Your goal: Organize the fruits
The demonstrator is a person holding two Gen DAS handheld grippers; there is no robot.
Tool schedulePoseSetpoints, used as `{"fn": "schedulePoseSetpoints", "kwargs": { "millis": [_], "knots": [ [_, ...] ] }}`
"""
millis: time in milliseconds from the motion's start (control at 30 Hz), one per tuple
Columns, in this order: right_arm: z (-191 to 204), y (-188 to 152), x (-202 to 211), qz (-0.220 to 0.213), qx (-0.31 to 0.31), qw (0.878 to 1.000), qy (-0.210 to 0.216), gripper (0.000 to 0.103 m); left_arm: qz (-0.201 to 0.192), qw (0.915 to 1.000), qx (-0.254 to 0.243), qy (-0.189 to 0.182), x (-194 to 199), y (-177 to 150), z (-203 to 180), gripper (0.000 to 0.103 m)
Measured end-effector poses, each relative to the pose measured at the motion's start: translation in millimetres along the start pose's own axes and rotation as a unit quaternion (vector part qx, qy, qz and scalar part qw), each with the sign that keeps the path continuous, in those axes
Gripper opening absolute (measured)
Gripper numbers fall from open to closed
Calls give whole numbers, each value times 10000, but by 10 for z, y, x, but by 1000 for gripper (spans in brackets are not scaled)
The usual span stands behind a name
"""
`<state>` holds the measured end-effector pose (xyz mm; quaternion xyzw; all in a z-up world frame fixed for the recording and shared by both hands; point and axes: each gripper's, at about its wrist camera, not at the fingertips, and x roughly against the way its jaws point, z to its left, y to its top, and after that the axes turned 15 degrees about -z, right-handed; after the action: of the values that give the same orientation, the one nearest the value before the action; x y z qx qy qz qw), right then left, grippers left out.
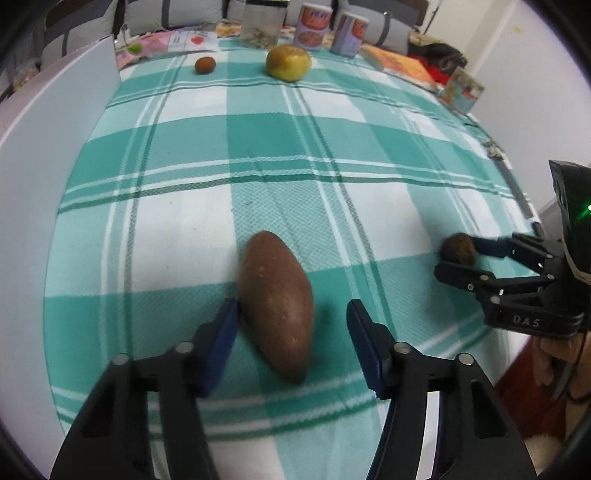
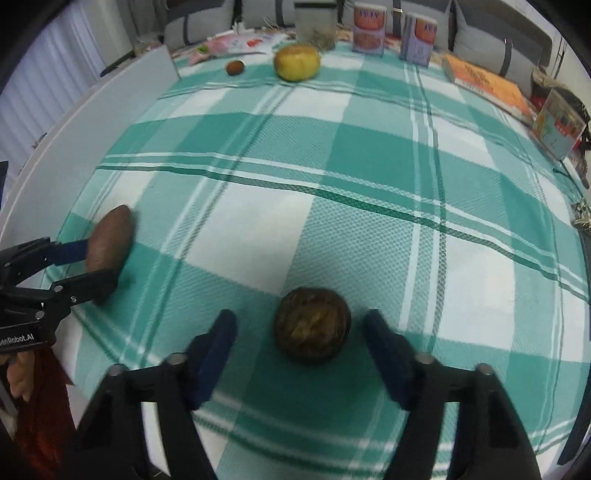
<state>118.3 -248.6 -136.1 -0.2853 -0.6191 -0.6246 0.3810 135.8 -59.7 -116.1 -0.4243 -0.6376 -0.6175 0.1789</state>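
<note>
The left tool (image 1: 292, 303) points steeply down at the near edge of the desk (image 1: 295, 140), and its jaws stand apart around a sweet potato (image 1: 277, 288). One blue pad touches the potato's left side; the other pad is clear of it, with cloth showing in the gap. So this tool is not yet grasping; the potato lies on the checked cloth.

The right tool (image 2: 300, 314) is also near that edge, closer to the right edge of the desk. A round dark-brown fruit (image 2: 312, 328) sits on the cloth between its fingers. In the right wrist view there is a gap on both sides, so this tool is released too. In the left wrist view the same fingers look very close to the fruit, and contact there I cannot tell.

Well apart from both, along the far edge, rest a big yellow fruit (image 1: 289, 62) and, to its left, a small brown fruit (image 1: 205, 65). Behind them stand two cans (image 1: 328, 29) and a jar (image 1: 258, 26). No bowl or basket is visible.

In my judgement the task is at an early or middle point. Two pieces are at the far edge, perhaps placed already, perhaps not. The two near pieces are only framed by the tools; closing, lifting and carrying them remain.
</note>
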Motion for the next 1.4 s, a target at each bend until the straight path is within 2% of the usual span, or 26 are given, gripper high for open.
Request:
{"fn": "schedulePoseSetpoints", "kwargs": {
  "millis": [33,67,167,233,367,467,533,600,667,700,733,833,967,1067,1100,1133,1200,1233,1267,1333,1367,1400],
  "knots": [
    [-32,10,19,-44,-16,10000,4,41,-29,9998,-91,164,-22,6,-4,41],
    [-65,13,32,-3,-164,9997,177,41,-46,9998,-100,146,-25,5,12,41],
    [-84,14,141,-36,-311,9992,255,41,-132,9999,49,64,77,9,87,40],
    [-22,78,293,-126,-448,9977,486,41,-331,9990,284,-130,331,72,151,40],
    [465,550,665,-561,-207,9923,1087,41,-850,9922,720,-557,1135,401,413,41],
    [1099,979,855,-781,122,9816,1737,41,-1226,9867,931,-523,1695,638,783,41],
    [1541,1162,932,-807,429,9732,2108,41,-1466,9839,999,-205,2060,745,1153,41],
    [2102,1325,946,-712,762,9616,2538,41,-1507,9829,1039,217,2237,769,1499,41],
    [2605,1412,880,-540,983,9505,2898,41,-1339,9802,1230,788,2266,687,1973,41],
    [2868,1432,816,-440,1110,9463,3005,41,-1238,9792,1319,916,2245,640,2120,41],
    [3065,1439,752,-374,1229,9435,3053,41,-1036,9761,1522,1152,2164,529,2392,41],
    [3586,1381,458,-101,1495,9405,3048,41,-587,9684,1850,1567,1941,255,2854,41],
    [4034,1285,9,187,1766,9425,2831,41,-212,9611,2112,1766,1712,-62,3181,41],
    [4216,1232,-228,244,1805,9446,2731,43,-181,9589,2148,1844,1682,-121,3238,42],
    [4239,1227,-253,229,1788,9450,2731,52,-199,9577,2139,1917,1677,-115,3250,46],
    [4251,1235,-250,184,1735,9459,2734,57,-255,9563,2118,1998,1706,-98,3268,59],
    [4203,1308,-141,-68,1543,9485,2765,62,-473,9530,2124,2109,1815,-32,3280,76],
    [4125,1355,-62,-228,1466,9474,2837,62,-598,9514,2152,2121,1851,8,3269,80],
    [4027,1408,41,-442,1385,9464,2884,64,-740,9495,2157,2154,1933,53,3261,80],
    [3812,1505,237,-886,1313,9449,2863,75,-944,9477,2109,2199,2065,136,3208,80],
    [3665,1526,344,-1097,1302,9443,2817,86,-1053,9479,2066,2186,2128,172,3164,80],
    [3471,1527,446,-1330,1298,9443,2717,92,-1168,9488,1999,2148,2178,216,3078,80]
  ]
}}
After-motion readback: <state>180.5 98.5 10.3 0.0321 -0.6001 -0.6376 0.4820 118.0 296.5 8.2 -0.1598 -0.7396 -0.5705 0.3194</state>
